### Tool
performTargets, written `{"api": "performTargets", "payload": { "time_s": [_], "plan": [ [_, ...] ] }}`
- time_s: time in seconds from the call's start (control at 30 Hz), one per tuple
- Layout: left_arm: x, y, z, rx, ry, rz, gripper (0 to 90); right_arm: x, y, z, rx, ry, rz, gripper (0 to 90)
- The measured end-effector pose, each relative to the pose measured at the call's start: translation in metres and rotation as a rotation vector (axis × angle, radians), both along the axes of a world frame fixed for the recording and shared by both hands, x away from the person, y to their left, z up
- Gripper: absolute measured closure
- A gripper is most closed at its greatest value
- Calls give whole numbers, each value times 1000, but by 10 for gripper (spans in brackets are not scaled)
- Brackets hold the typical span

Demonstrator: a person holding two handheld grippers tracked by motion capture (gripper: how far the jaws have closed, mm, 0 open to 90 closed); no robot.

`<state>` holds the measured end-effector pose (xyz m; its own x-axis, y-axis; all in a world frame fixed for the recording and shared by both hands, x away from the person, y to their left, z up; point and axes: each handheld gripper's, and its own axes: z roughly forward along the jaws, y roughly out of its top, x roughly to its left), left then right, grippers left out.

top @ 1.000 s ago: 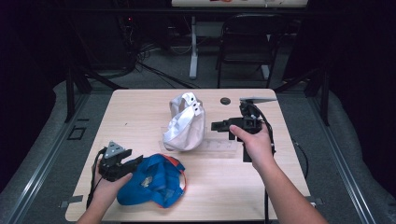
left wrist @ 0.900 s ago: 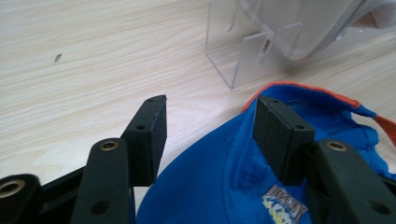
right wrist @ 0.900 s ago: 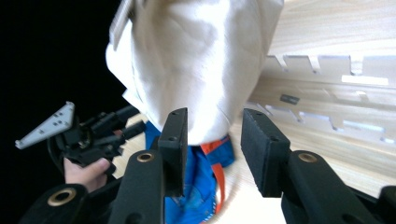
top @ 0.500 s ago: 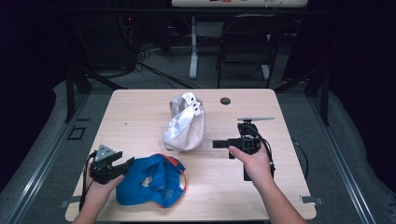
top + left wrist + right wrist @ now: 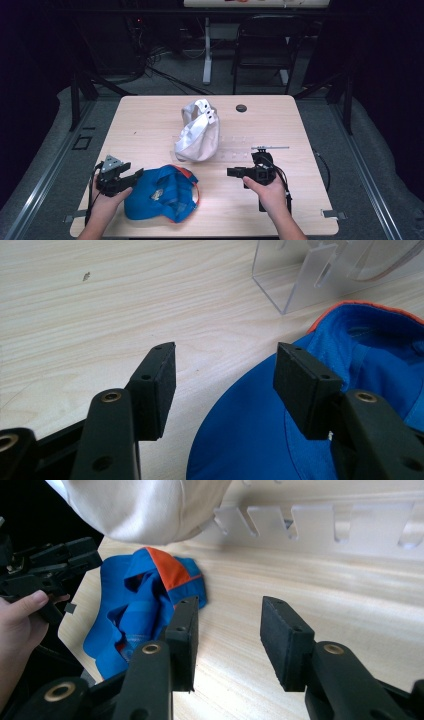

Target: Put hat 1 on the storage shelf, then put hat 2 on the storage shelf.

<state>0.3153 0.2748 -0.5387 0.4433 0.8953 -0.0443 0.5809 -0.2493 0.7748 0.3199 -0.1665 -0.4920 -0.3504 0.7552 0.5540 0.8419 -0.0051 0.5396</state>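
2 caps on the tabletop (image 5: 150,125): blue cap (image 5: 160,195) at the near edge, just beside the left gripper (image 5: 131,177), fingers wide and empty, brim between them. Right gripper (image 5: 234,172) farther off, half-open, empty. White cap (image 5: 200,132) behind.

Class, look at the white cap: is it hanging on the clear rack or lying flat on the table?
Hanging: the white cap is draped over the clear rack.

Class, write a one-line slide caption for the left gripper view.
Open left gripper poised at the brim of a blue cap on a wooden table, clear acrylic rack behind.
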Motion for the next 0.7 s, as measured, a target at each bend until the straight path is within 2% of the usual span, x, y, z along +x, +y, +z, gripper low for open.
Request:
{"api": "performTargets", "payload": {
  "time_s": [0.07, 0.17, 0.3, 0.37, 0.5, 0.57, 0.6, 0.63, 0.67, 0.7],
  "plan": [
    [0, 0, -1, -11, -14, 9, 429, -2, 2, -5, 7, -5, -9, 598],
    [-1, 1, 0, -15, -10, 10, 426, -5, 4, -10, 8, -12, 4, 597],
    [-1, 2, -1, -5, 4, 8, 426, -7, 10, -17, -3, -17, 15, 598],
    [-1, 1, -3, -10, -5, 8, 426, -8, 12, -20, -22, -19, 33, 598],
    [-4, 0, -3, 7, 7, -5, 426, -9, 18, -24, -12, -23, 38, 598],
    [-6, -1, -4, 4, -6, -4, 426, -9, 21, -28, -6, -24, 45, 597],
    [-7, -1, -4, 10, -3, -10, 427, -9, 23, -30, -13, -25, 53, 597],
    [-8, -1, -4, 15, 1, -15, 431, -10, 23, -30, -60, -22, 60, 595],
    [-9, -1, -4, 25, 2, -25, 436, -10, 27, -34, -35, -27, 52, 592],
    [-10, -1, -3, 35, 2, -29, 441, -10, 28, -37, -35, -27, 64, 589]
  ]
}}
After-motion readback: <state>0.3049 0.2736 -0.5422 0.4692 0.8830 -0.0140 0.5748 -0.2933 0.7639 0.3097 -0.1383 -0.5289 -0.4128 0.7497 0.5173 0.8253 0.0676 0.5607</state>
